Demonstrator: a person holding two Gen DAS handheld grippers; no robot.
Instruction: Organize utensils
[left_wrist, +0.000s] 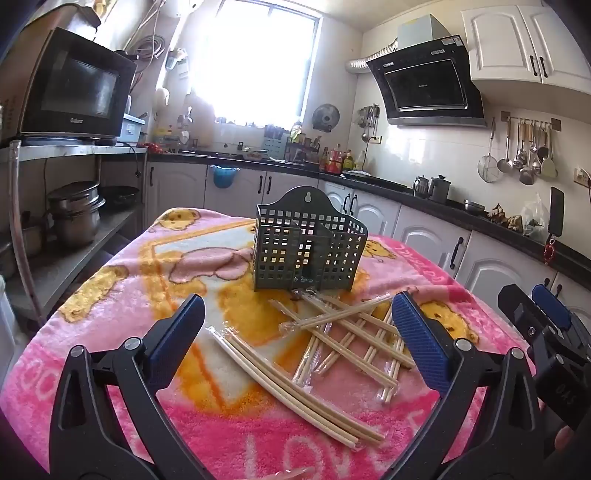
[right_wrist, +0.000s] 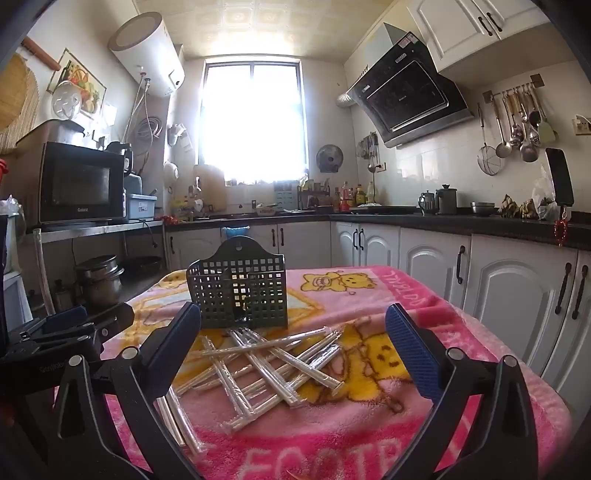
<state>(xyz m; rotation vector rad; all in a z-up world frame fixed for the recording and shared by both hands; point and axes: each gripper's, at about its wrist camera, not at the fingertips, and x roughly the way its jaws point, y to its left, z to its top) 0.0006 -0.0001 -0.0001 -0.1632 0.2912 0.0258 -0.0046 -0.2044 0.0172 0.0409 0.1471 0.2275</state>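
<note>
Blanket-covered counter (left_wrist: 110, 314): wrapped chopsticks (left_wrist: 332, 343) lay crisscrossed before holder (left_wrist: 306, 251); both tongs (left_wrist: 299, 325) (right_wrist: 293, 332) spread, empty. Best pinch the topmost pair first.

A domestic kitchen. White panelled base cabinets (right_wrist: 432, 258) under a dark countertop (right_wrist: 461, 223) run along the far and right walls, with matching wall cabinets (left_wrist: 517, 40) above. An angled black range hood (right_wrist: 410, 92) hangs on the right wall, and beside it a rail of ladles and strainers (right_wrist: 517, 122). A microwave (left_wrist: 74, 88) sits on a metal shelf unit (left_wrist: 74, 149) at left, with stacked steel pots (left_wrist: 75, 212) below. A cylindrical water heater (right_wrist: 147, 55) is mounted high at left. Oil and sauce bottles (left_wrist: 336, 158) stand at the far counter beneath a bright window (right_wrist: 253, 122).
</note>
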